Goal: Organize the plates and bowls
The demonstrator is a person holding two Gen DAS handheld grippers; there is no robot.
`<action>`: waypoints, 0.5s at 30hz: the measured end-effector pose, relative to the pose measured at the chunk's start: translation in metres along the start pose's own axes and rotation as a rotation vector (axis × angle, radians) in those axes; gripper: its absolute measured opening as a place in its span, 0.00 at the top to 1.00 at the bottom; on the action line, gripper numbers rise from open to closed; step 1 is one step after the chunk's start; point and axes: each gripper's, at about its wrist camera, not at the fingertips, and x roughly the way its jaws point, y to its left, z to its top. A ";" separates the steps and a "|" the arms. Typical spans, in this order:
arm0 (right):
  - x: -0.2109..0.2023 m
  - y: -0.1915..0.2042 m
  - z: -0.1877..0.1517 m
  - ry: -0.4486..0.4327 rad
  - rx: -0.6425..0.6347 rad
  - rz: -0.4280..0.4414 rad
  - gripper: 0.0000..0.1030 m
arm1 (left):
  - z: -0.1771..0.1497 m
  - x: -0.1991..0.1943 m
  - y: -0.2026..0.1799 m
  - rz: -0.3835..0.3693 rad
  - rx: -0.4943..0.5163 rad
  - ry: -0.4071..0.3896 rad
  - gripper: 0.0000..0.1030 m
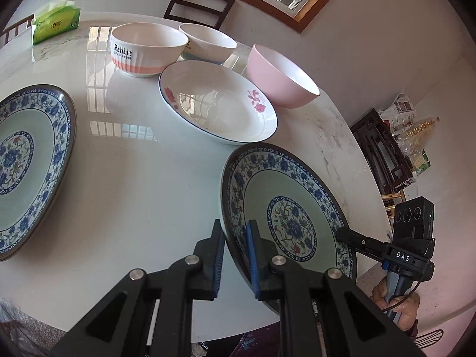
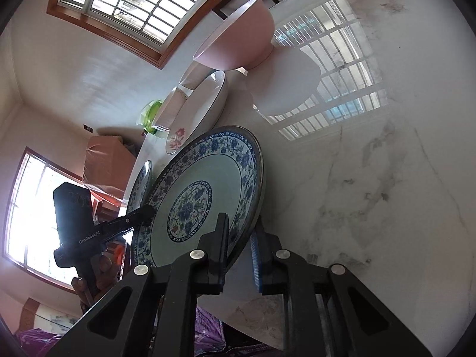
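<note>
A blue floral plate (image 1: 293, 208) (image 2: 205, 178) lies at the table's near right, and its left rim looks raised a little off the top. My left gripper (image 1: 235, 226) (image 2: 147, 209) is shut on that left rim. My right gripper (image 2: 240, 223) (image 1: 342, 233) is shut on the opposite rim. A second blue floral plate (image 1: 26, 160) (image 2: 142, 181) rests at the left. Behind them sit a white plate with pink flowers (image 1: 217, 104) (image 2: 199, 110), a pink bowl (image 1: 282, 80) (image 2: 238, 38), a "Rabbit" bowl (image 1: 148, 49) and a white bowl (image 1: 208, 40).
The white marble table (image 1: 134, 193) is round, and its edge curves close by on the right. A green tissue pack (image 1: 56, 20) lies at the far left. A dark chair (image 1: 199, 6) stands behind the table, and a dark wooden stand (image 1: 383, 154) is off to the right.
</note>
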 end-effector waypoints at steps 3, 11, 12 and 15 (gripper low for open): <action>0.000 0.007 -0.001 -0.002 -0.010 0.012 0.85 | -0.001 -0.008 0.004 0.001 -0.013 -0.019 0.86; 0.010 0.040 -0.001 0.007 -0.060 0.047 0.85 | -0.008 -0.050 0.029 0.024 -0.051 -0.097 0.86; 0.014 0.046 0.000 0.012 -0.070 0.053 0.85 | -0.009 -0.056 0.034 0.032 -0.060 -0.110 0.86; 0.031 0.064 0.005 0.036 -0.099 0.070 0.85 | -0.011 -0.077 0.051 0.066 -0.082 -0.155 0.86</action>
